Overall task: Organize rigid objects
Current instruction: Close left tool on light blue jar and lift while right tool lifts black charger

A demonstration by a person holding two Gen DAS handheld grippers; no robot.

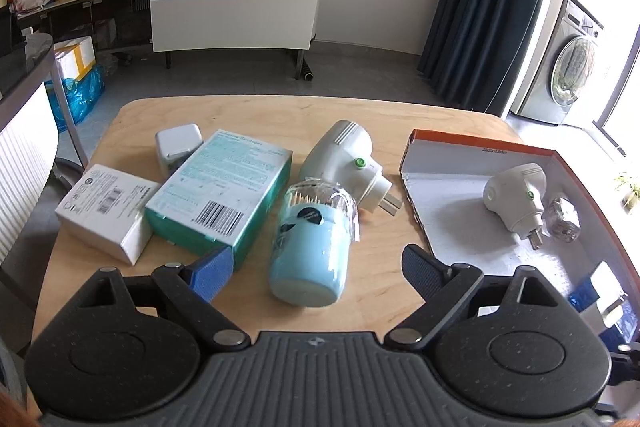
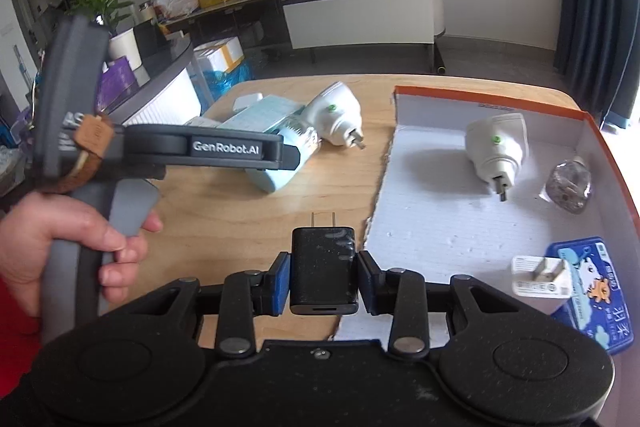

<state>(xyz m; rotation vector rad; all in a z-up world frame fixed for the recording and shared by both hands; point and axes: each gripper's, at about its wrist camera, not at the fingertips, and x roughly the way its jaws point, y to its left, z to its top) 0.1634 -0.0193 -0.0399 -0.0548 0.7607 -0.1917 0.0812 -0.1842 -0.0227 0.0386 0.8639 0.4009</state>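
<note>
Black charger (image 2: 323,269): held between the blue pads of the right claw (image 2: 323,281), prongs pointing away from the camera, over the surface (image 2: 240,219) just beside the torn edge of the box.
Right claw: closed on the black charger, both pads pressing on its sides.
Left claw (image 1: 320,269): wide open, nothing between its fingers (it hangs above the near end of the blue jar).
Blue jar (image 1: 310,255): lies on its side on the surface, clear lid end touching a white plug (image 1: 346,163).
Teal box (image 1: 222,187): flat on the surface, left of the jar, with a white box (image 1: 106,211) and a small white cube (image 1: 176,147) next to it.
Orange-rimmed box (image 2: 500,99): open, on the right part of the surface; inside are a second white plug (image 2: 498,151), a clear small bottle (image 2: 568,183), a white charger (image 2: 538,281) and a blue card (image 2: 596,291).
Hand (image 2: 60,251): grips the grey handle of the left claw, seen from the right wrist view.
</note>
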